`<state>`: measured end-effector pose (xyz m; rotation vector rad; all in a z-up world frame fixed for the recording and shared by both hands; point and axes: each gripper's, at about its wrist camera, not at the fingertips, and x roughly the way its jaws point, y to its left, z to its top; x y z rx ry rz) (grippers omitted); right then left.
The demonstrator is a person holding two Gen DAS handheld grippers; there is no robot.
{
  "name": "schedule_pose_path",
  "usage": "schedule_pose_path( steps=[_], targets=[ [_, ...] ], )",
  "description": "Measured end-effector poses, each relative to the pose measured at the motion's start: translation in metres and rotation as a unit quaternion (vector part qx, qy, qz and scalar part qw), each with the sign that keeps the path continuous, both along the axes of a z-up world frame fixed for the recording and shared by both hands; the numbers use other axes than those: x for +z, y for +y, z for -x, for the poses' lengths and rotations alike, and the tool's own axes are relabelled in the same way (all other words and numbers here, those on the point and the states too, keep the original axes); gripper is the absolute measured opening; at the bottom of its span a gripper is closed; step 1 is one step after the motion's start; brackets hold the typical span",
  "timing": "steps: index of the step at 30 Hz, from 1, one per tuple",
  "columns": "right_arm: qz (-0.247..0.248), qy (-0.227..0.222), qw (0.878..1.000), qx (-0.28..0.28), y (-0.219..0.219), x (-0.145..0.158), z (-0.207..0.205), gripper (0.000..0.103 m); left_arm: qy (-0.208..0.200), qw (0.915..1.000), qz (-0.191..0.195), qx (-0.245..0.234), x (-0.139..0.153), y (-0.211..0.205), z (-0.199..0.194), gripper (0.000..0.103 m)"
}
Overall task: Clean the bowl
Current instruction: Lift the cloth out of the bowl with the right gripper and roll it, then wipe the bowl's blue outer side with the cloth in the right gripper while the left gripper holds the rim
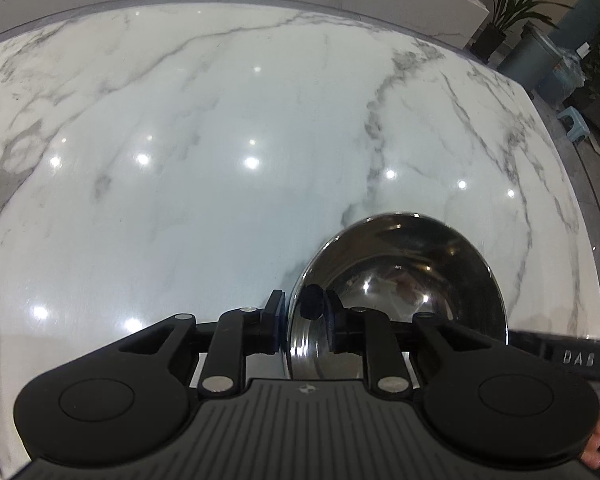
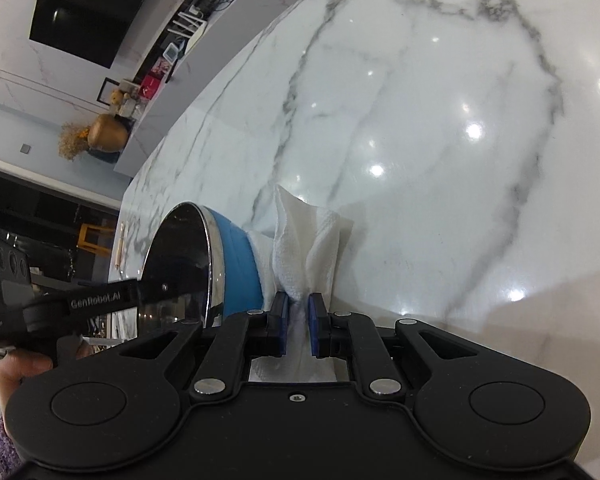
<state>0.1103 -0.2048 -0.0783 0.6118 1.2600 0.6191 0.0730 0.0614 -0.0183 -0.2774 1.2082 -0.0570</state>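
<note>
Here the right claw (image 2: 298, 316) is clamped on a crumpled white paper towel (image 2: 304, 236), its blue-padded fingers pinching the soft, quilted sheet at the waist so that the folds fan upward ahead of the tips. Just to that claw's left stands the round bowl, blue outside and mirror-bright steel inside (image 2: 236, 256), tipped up on its side, its blue wall touching the towel.

The left claw (image 1: 305, 312) straddles the bowl's thin polished rim (image 1: 296, 304), one finger outside and one inside the bowl; the gap is narrow, but whether the pads are pressing on the metal cannot be made out. From the left claw the bowl's smooth, concave hollow opens forward and to the right, throwing back the ceiling lights.

Everything rests over a glossy white tabletop veined with grey (image 1: 220, 140), hard and slick.

The step in hand appears to be bringing towel to bowl, with wiping not yet begun. The next move likely calls for carrying the towel round the rim and into the hollow while the left claw steadies the tilted bowl, which could slide on so smooth a surface.
</note>
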Motion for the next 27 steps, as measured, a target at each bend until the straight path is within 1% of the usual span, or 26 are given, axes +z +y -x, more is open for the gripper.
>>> schedule_pose_path(
  steps=[2, 5, 9, 12, 14, 16, 17, 20, 21, 24, 27],
  targets=[
    [-0.001, 0.001, 1.0, -0.001, 0.003, 0.001, -0.002, 0.01, 0.0, 1.0, 0.005, 0.007, 0.0, 0.002, 0.001, 0.019],
    [-0.005, 0.001, 1.0, 0.0, 0.003, 0.002, -0.003, 0.01, -0.002, 0.9997, -0.003, 0.022, 0.002, 0.005, 0.006, 0.02],
    [-0.011, -0.011, 1.0, -0.006, -0.004, 0.008, -0.004, 0.01, -0.004, 0.9994, -0.011, 0.034, 0.006, 0.009, 0.013, 0.024],
    [-0.046, -0.021, 0.998, -0.028, -0.018, 0.015, -0.008, 0.01, -0.005, 0.9988, 0.002, 0.048, 0.009, 0.014, 0.02, 0.026],
    [-0.074, -0.023, 0.996, -0.042, -0.027, 0.018, -0.01, 0.01, -0.006, 0.9984, 0.016, 0.054, 0.011, 0.016, 0.023, 0.027],
    [-0.098, -0.021, 0.994, -0.049, -0.034, 0.019, -0.012, 0.01, -0.002, 0.998, 0.038, 0.051, 0.012, 0.016, 0.025, 0.028],
    [-0.106, -0.019, 0.993, -0.053, -0.036, 0.018, -0.013, 0.01, 0.004, 0.998, 0.043, 0.046, 0.012, 0.014, 0.025, 0.028],
    [-0.109, -0.012, 0.993, -0.052, -0.038, 0.015, -0.015, 0.01, 0.011, 0.9985, 0.037, 0.04, 0.01, 0.01, 0.025, 0.028],
    [-0.11, -0.009, 0.993, -0.05, -0.038, 0.014, -0.015, 0.01, 0.013, 0.9985, 0.035, 0.04, 0.009, 0.009, 0.025, 0.027],
    [-0.113, -0.002, 0.993, -0.046, -0.037, 0.011, -0.017, 0.01, 0.016, 0.999, 0.021, 0.035, 0.008, 0.008, 0.024, 0.019],
    [-0.116, 0.003, 0.992, -0.041, -0.038, 0.009, -0.017, 0.01, 0.015, 0.9993, 0.014, 0.031, 0.007, 0.007, 0.023, 0.018]
  ],
)
